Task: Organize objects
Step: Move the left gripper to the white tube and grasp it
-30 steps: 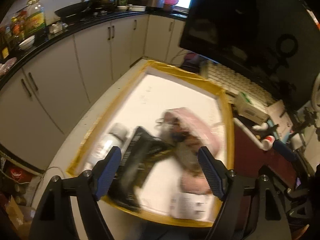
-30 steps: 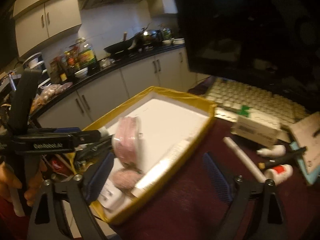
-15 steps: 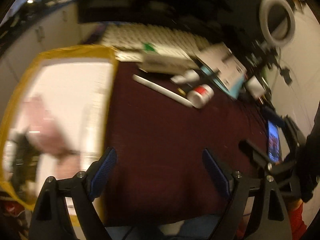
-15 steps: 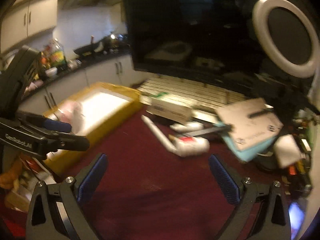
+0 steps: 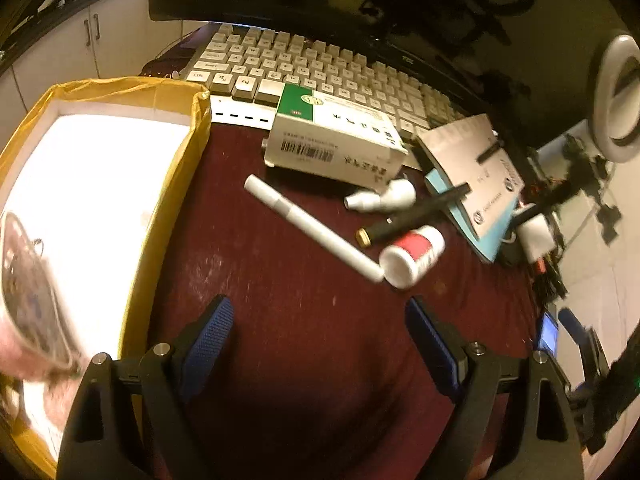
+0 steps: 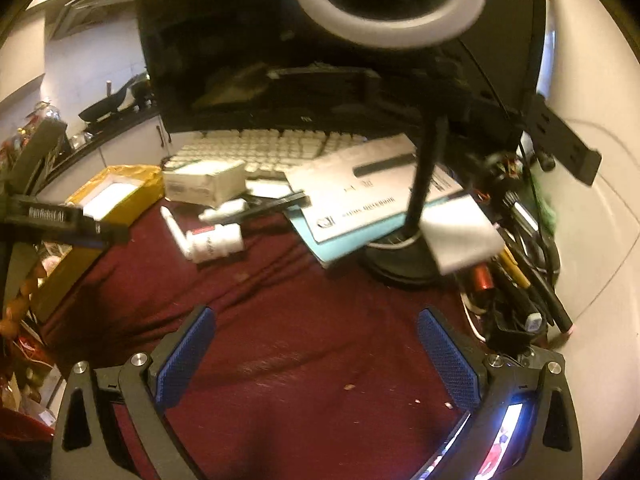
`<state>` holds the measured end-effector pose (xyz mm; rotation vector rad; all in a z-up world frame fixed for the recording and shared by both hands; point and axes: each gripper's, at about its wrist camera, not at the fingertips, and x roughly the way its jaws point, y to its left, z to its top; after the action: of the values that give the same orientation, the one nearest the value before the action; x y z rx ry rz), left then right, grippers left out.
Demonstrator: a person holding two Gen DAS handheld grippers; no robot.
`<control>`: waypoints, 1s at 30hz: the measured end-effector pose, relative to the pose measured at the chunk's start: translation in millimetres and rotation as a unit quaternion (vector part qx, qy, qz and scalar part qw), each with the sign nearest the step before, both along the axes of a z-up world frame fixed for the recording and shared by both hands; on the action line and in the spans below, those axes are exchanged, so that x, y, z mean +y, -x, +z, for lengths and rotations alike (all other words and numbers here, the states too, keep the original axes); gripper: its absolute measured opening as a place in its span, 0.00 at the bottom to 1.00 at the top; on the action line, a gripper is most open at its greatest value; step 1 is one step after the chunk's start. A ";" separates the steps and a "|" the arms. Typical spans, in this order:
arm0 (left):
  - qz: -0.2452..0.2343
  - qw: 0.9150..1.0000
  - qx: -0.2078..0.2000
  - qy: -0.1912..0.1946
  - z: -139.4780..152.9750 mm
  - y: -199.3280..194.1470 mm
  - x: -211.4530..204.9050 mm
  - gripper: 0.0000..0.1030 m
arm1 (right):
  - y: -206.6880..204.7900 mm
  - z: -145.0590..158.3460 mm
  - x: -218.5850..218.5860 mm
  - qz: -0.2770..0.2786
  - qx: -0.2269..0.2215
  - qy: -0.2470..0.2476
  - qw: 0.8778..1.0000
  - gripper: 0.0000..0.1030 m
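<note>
Both views had swung off the tray (image 5: 202, 120) and onto the red cloth of the counter (image 5: 280, 320). Left gripper (image 5: 318, 344) hung over bare cloth, fingers spread wide, nothing between them. Right gripper (image 6: 316, 356) likewise wide apart and empty, nearer the lamp base (image 6: 404, 264).

Done so far, by my reading: a pink pouch (image 5: 28, 280) lay in the tray at near left, blurred.

Left to sort, far of the left gripper: box (image 5: 336, 140) against the keyboard (image 5: 320, 68), white pen (image 5: 312, 226), small nozzle bottle (image 5: 380, 200), black pen (image 5: 416, 216), red-labelled bottle (image 5: 414, 254) touching the white pen's end. Task looked early; most items were loose.
</note>
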<state>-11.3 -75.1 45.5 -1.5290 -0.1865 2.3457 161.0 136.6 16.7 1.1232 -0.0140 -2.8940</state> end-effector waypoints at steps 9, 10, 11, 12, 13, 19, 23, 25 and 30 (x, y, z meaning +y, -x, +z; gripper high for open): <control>0.024 0.999 -0.014 0.033 -18.0 42.9 20.1 0.85 | 16.8 -18.8 36.4 -0.060 -0.017 -0.018 0.998 1.00; 0.024 0.999 -0.014 0.036 -18.1 45.1 21.8 0.85 | 16.8 -17.0 40.4 -0.075 -0.012 -0.022 0.997 1.00; 0.025 0.999 -0.013 0.038 -18.6 47.0 22.9 0.85 | 14.2 -13.1 44.9 -0.082 -0.005 -0.007 0.997 1.00; 0.027 0.999 -0.014 0.041 -19.7 49.1 23.6 0.85 | 11.7 -10.1 47.5 -0.082 0.001 0.011 0.997 1.00; 0.030 0.998 -0.017 0.043 -21.8 51.3 24.4 0.85 | 9.0 -7.7 48.8 -0.082 0.006 0.028 0.996 1.00; 0.049 0.996 -0.008 0.073 -28.6 56.3 23.9 0.77 | -1.0 -0.9 29.4 -0.065 0.016 0.056 0.996 1.00; 0.037 0.994 0.001 0.106 -27.5 54.5 26.9 0.56 | -1.4 0.4 5.0 -0.038 0.015 0.055 0.998 1.00; 0.028 0.994 0.003 0.109 -26.7 52.2 23.4 0.45 | 0.4 1.0 -6.9 -0.025 0.013 0.054 0.998 1.00; -0.001 0.995 0.000 0.102 -25.3 38.7 10.7 0.28 | 5.6 -1.5 -33.9 0.002 0.003 0.064 0.998 1.00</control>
<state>-49.9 -64.4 20.2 -1.6189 0.0565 2.4259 155.4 102.7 15.2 1.0921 -0.1919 -2.8455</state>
